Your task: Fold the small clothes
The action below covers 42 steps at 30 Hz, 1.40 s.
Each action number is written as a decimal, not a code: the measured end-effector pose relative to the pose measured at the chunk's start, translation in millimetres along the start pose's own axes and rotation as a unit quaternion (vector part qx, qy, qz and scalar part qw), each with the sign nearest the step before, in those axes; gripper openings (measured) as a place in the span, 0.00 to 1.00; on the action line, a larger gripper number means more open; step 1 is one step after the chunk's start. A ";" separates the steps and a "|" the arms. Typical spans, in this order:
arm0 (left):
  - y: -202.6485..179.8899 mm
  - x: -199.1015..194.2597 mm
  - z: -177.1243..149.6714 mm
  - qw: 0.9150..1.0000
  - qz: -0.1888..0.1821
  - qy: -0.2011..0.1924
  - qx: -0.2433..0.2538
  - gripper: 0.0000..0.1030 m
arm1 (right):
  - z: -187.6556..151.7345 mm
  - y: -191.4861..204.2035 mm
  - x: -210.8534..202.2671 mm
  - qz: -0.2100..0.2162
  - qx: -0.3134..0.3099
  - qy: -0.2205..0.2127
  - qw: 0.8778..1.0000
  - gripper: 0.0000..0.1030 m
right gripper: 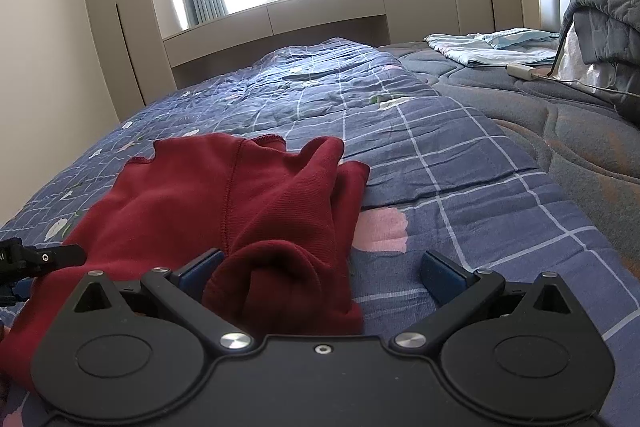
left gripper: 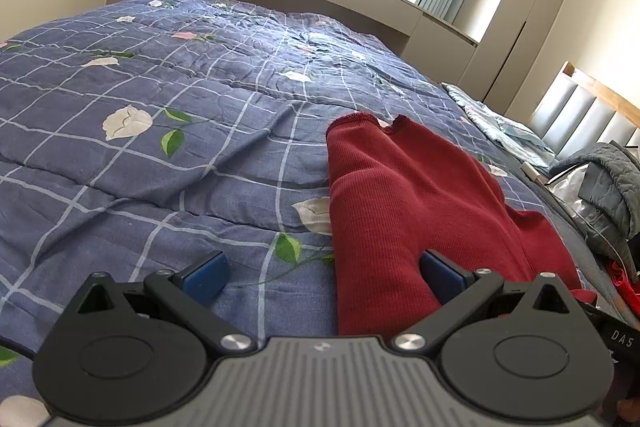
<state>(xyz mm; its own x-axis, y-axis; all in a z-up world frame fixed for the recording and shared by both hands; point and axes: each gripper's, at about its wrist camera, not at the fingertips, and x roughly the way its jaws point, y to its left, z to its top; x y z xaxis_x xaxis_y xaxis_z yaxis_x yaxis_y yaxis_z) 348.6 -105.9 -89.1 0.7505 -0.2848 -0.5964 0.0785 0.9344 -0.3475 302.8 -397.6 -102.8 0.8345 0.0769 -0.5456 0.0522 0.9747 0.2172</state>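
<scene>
A dark red ribbed garment (left gripper: 400, 211) lies on the blue checked quilt (left gripper: 160, 147), partly folded, its hemmed edge at the far end. My left gripper (left gripper: 324, 277) is open and low over the quilt, straddling the garment's left edge, with the right pad over the cloth and the left pad over bare quilt. In the right wrist view the red garment (right gripper: 224, 203) is bunched, with a rolled fold near the camera. My right gripper (right gripper: 322, 273) is open around that near fold, gripping nothing. The left gripper's tip (right gripper: 44, 259) shows at the far left edge.
The quilt (right gripper: 440, 163) covers most of the bed; a grey mattress (right gripper: 560, 131) is bare to the right. Light blue folded cloth (right gripper: 492, 47), a white charger (right gripper: 520, 71) and a grey padded blanket (right gripper: 604, 15) lie near the headboard. Cabinets and a window stand beyond.
</scene>
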 end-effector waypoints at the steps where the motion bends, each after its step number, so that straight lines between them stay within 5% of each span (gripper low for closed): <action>1: -0.5 0.2 2.2 1.000 0.001 0.005 0.000 1.00 | 0.0 0.0 0.0 0.000 0.000 0.000 1.000 1.00; 8: -5.0 3.2 21.2 0.998 -0.002 0.054 0.011 0.99 | -0.1 -0.2 -0.2 0.000 0.000 0.000 1.000 1.00; 14: -9.3 8.1 28.5 0.992 -0.062 0.106 0.032 0.99 | -0.2 -0.3 -0.5 0.000 0.000 0.000 1.000 1.00; 31: -39.7 14.7 37.9 0.986 0.004 0.149 0.080 1.00 | -1.9 -1.2 -4.1 0.018 0.005 -0.011 1.000 0.97; 34: -44.6 13.9 38.4 0.985 0.009 0.145 0.098 0.99 | -1.9 -3.1 -4.9 0.029 0.007 -0.012 0.999 0.91; 42: -51.3 13.7 38.2 0.983 0.015 0.140 0.118 0.99 | -3.5 5.8 -8.8 0.071 -0.019 -0.021 0.997 0.54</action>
<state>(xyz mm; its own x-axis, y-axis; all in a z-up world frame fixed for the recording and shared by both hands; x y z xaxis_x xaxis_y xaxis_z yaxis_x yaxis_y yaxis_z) 379.9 -149.6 -51.8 0.5474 -0.2740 -0.7907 0.2340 0.9573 -0.1698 293.8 -391.9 -99.5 0.8542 0.2058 -0.4775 -0.0870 0.9620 0.2589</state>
